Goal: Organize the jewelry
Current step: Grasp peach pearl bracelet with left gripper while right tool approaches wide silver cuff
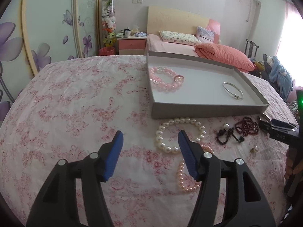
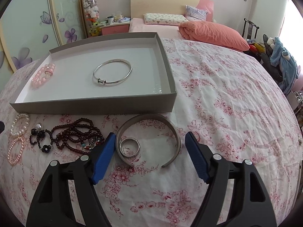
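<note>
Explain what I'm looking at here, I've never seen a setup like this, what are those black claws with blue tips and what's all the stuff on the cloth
Those claws are two hand-held grippers; a person carries one in each hand, and each has a wide-angle camera looking along its two fingers. One picture comes from the left gripper, the other from the right gripper. Both stand open and hold nothing.

They hover over a surface covered by a flowered cloth, in a bedroom. On it sits a shallow grey tray holding a pink bead bracelet and a thin silver bangle.

In front of the tray, loose on the cloth, lie a white pearl bracelet, a pinkish pearl strand, dark red beads, an open metal cuff and a small ring inside it.
</note>
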`<state>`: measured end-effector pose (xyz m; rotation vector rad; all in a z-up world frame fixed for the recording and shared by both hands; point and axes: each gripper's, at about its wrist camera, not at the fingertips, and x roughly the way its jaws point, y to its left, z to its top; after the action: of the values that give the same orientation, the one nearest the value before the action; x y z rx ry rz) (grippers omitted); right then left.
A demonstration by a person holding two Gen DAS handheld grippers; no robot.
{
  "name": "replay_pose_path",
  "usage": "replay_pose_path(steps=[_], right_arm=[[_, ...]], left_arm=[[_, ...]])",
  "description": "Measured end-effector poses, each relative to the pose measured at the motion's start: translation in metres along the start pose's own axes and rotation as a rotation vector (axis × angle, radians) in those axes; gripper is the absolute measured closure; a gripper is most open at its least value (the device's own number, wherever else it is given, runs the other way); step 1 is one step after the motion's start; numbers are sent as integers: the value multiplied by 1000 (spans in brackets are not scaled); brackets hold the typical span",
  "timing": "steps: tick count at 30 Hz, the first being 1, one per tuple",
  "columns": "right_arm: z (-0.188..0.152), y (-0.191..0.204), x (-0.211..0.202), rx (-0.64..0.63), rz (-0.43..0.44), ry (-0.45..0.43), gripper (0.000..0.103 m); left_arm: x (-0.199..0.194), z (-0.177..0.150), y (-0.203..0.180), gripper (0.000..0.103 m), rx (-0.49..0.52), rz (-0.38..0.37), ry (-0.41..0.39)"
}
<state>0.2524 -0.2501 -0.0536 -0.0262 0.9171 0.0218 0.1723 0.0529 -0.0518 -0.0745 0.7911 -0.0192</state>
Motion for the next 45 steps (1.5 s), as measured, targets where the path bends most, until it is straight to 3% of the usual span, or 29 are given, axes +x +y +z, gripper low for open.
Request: replay_pose_path(steps=[13,17,22,25,27,35,36,41,45], right_arm=[[-6,-1,-3,3,41,7,21],[-4,-1,-3,15,30,0,34],[-4,-5,-4,28,25,4,34],[-3,-4,-2,32,20,6,29],[-2,-3,-2,18,25,-2,35],[-2,-2,-2,15,26,-3,35],[-2,-1,-2,16,27,-2,35],[-2,0,-2,17,30,-2,35],[-2,-1,-2,16,29,-2,35]], left_arm=[[-5,-9,-20,43,63,-53,11],[-4,-11,-21,43,62,-54,16],[-2,-13,-19,43,55,-57,23],[-2,-14,-19,43,58,-63,32],[-2,-16,-19,43,63,-68,36],[2,-22,-27,44,88,-77,72],[3,-23,-28,45,92,-75,81],[11,-28,-39,73,130,-57,129],[12,-28,-43,81,160,-31,126]])
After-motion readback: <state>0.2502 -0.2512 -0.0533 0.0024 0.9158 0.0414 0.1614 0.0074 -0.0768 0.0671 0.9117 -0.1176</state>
